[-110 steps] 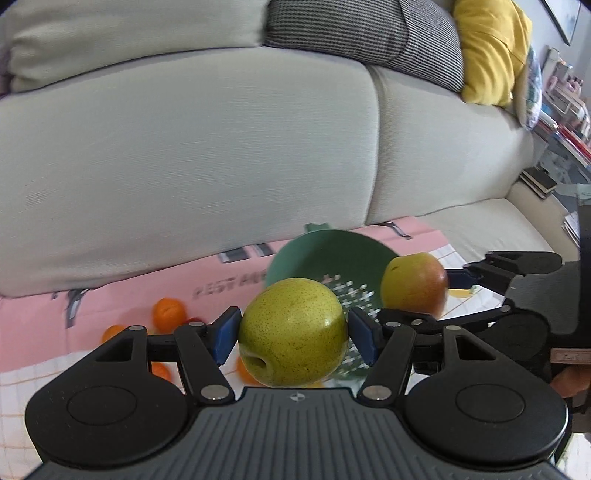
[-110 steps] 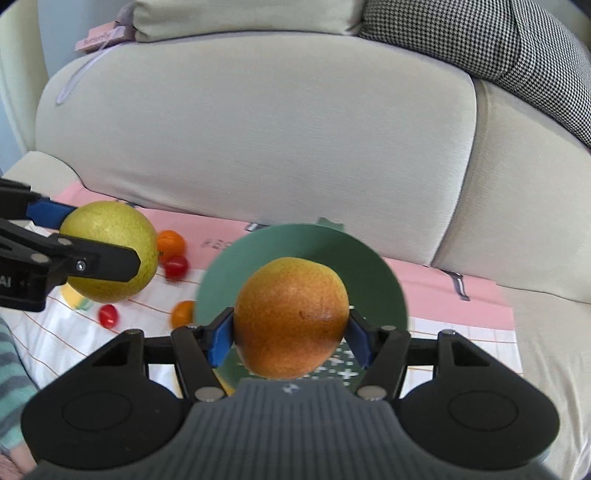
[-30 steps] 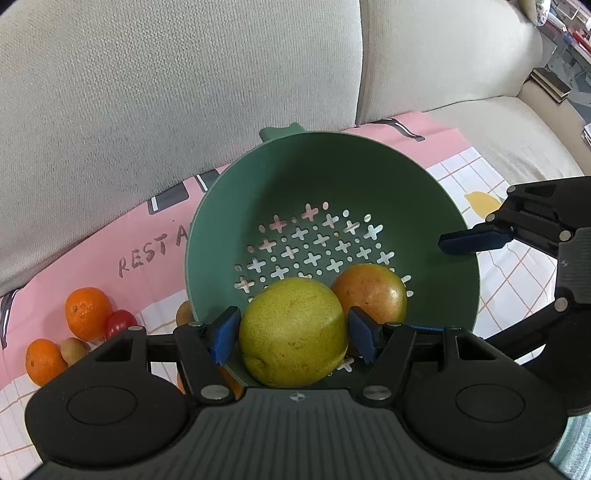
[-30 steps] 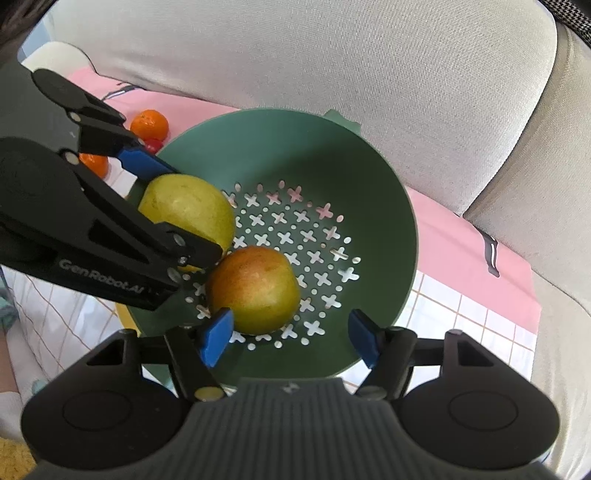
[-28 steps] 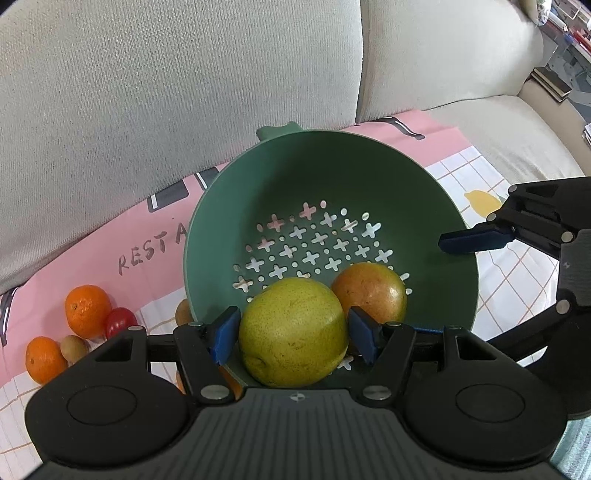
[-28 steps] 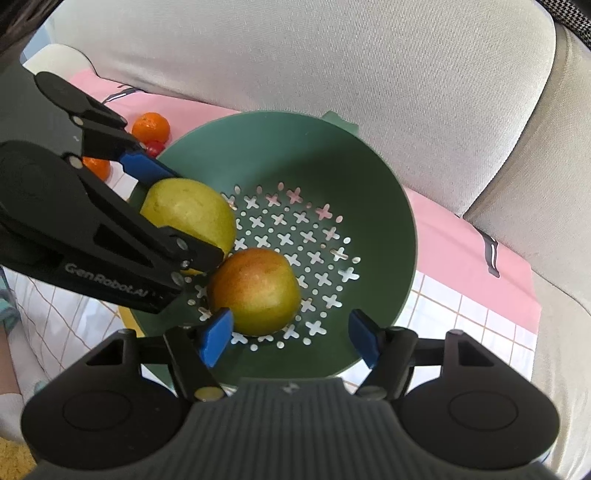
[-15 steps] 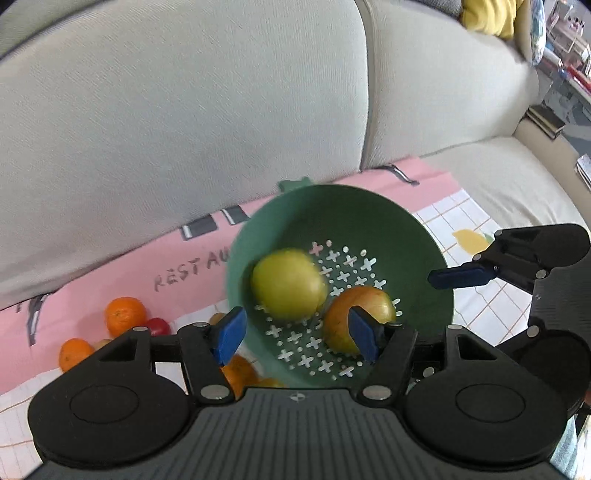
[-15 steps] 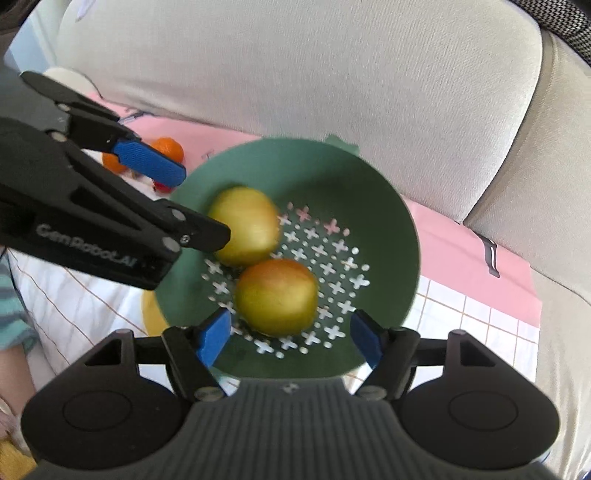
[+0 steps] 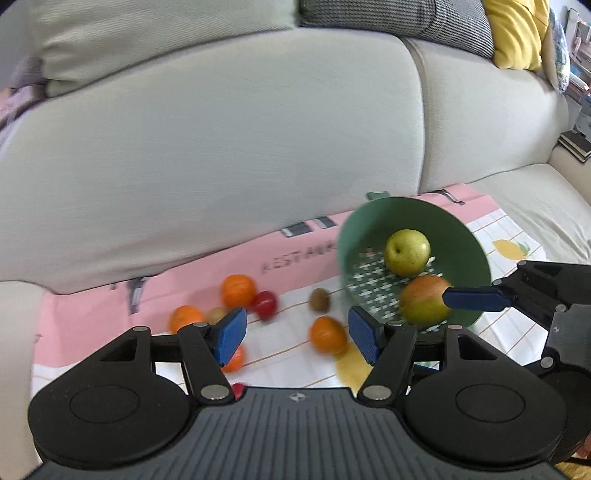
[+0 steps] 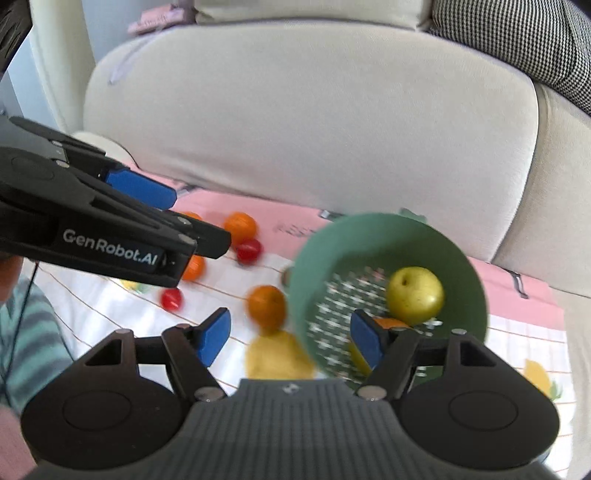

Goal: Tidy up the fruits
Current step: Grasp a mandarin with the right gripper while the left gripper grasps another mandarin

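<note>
The left claw stands wide open with nothing between its blue pads; the cloth and an orange show through the gap. The right claw is also spread wide and empty, above the near rim of the colander.

Just beyond the claws, the green colander sits on the checked and pink cloth spread over the sofa seat. Inside it lie two fruits: a green pear toward the far side and a red-orange pear toward the near side, partly hidden by a claw finger in both views.

Left of the colander, loose on the cloth, lie more oranges, a cherry tomato beside one of them, and a small brown fruit near the colander wall. Farther back rise the sofa cushions, with a checked pillow and a yellow pillow on top.
</note>
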A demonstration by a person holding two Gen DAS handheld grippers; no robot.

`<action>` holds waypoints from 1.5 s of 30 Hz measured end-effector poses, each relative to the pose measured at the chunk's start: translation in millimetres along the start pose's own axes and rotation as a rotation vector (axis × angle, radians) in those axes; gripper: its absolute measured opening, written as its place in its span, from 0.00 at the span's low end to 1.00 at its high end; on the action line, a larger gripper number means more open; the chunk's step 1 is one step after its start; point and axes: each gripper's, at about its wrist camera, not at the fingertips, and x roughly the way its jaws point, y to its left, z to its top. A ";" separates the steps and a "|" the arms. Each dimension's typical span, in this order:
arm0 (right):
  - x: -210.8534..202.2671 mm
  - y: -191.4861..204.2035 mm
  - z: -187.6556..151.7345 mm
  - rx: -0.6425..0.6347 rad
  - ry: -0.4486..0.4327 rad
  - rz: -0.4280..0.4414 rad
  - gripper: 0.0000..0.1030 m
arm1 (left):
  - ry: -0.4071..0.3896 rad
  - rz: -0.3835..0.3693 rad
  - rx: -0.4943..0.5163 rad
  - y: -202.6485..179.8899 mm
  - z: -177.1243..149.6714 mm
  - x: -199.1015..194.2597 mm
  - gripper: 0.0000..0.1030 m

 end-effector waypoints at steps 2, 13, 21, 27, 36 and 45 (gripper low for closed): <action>-3.5 14.4 -3.4 0.015 -0.032 0.001 0.67 | -0.011 0.025 0.004 8.9 -7.8 -9.4 0.72; -2.5 71.7 -23.2 0.126 -0.114 0.029 0.67 | -0.041 0.049 -0.106 71.6 -48.5 -38.6 0.72; 22.8 94.8 -36.6 0.112 -0.057 0.008 0.62 | -0.011 -0.014 -0.204 101.2 -70.2 -23.7 0.72; 39.6 92.5 -41.8 0.075 -0.033 -0.084 0.48 | -0.036 -0.038 -0.182 89.2 -71.9 -6.2 0.71; 68.2 80.0 -48.9 0.083 -0.052 -0.200 0.40 | -0.064 -0.031 -0.183 73.7 -72.2 37.0 0.70; 101.5 70.1 -44.8 0.140 -0.082 -0.260 0.40 | -0.046 0.000 -0.199 71.5 -74.7 80.5 0.70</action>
